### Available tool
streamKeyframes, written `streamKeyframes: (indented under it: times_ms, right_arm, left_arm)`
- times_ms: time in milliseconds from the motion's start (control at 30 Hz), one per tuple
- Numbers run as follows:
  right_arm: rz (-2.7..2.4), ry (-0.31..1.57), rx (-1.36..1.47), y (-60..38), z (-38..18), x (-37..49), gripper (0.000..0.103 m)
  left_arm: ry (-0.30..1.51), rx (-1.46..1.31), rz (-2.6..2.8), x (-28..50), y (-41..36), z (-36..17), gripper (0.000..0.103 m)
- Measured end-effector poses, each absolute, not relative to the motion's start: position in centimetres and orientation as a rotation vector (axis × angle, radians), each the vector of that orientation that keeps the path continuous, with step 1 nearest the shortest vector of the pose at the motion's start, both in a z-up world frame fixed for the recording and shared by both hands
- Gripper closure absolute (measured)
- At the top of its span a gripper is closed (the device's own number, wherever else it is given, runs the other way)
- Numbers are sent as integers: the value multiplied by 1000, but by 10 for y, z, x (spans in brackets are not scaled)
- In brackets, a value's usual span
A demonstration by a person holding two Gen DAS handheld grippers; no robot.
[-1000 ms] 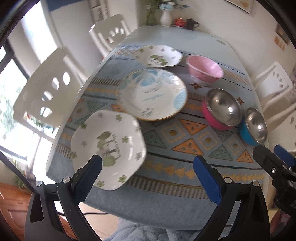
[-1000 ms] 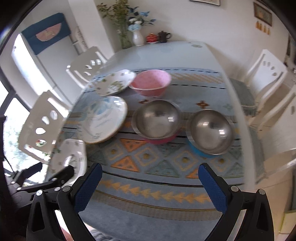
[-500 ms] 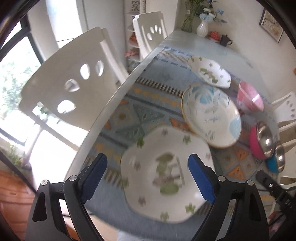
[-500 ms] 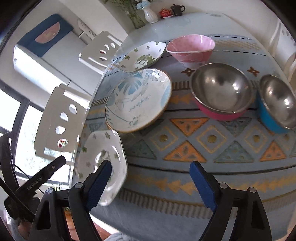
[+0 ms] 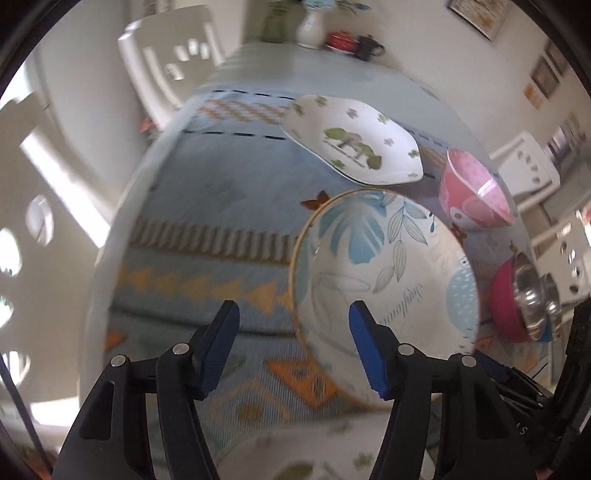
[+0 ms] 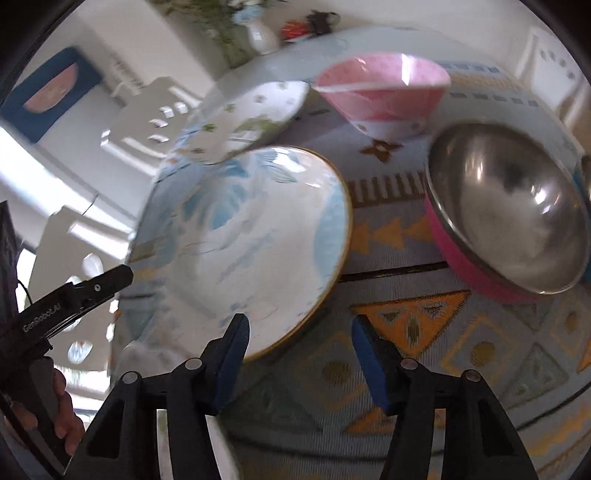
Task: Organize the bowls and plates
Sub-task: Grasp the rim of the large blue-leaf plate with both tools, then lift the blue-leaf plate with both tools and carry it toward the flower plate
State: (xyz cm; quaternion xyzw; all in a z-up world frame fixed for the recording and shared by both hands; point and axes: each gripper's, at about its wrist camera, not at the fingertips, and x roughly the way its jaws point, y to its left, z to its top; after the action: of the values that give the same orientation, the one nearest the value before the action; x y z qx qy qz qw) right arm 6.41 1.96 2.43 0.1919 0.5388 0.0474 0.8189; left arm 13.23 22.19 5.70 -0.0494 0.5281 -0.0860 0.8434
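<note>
A round blue-leaf plate (image 5: 391,280) (image 6: 251,236) lies on the patterned tablecloth. My left gripper (image 5: 293,347) is open, low at the plate's left rim. My right gripper (image 6: 299,354) is open at the plate's near right rim. A white clover plate (image 5: 354,144) (image 6: 247,122) lies beyond it. Another clover plate (image 5: 295,454) lies just under my left gripper. A pink bowl (image 5: 476,192) (image 6: 384,96) and a steel bowl with a pink outside (image 5: 517,299) (image 6: 506,218) stand to the right.
White chairs (image 5: 173,62) (image 6: 147,122) stand along the table's left side. A vase (image 5: 310,26), a red pot and a dark cup stand at the far end. A second steel bowl (image 5: 550,299) sits behind the pink-sided one. The left gripper's body (image 6: 66,299) shows at left.
Both grippers have moved forward and down, close to the blue-leaf plate. The near clover plate has slid under my left gripper's view. Both stay open.
</note>
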Motion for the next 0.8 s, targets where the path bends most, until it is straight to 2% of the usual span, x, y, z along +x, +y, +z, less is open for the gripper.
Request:
streamKeyframes:
  times_ms: [267,400,433,500,600,700,800]
  right_arm:
    - [98,1095,402,26,11,77,50]
    - [96,1048,326,33,11,85,57]
    - [102,1041,323,33,10,87,57]
    - [93,1016,303,34,10,88,59]
    - [71,1027,241,36,11,87,71]
    - [92,1057,273,26,12,90,78]
    - [82,1038,226,26,20,87,78]
  left_arm:
    - [1219,-212,-265,145,215,24,44]
    - [1173,-170,-265,146,209,24,45]
    - [1164,-159,-266,146,207,24,47]
    - [1148,-97,-255,144,201,24,59]
    - [1145,-99,-235,143,203,25,60]
    - [1137,-157,-241,141,211,30,66]
    - [1080,-112,-232,134,202,41,67]
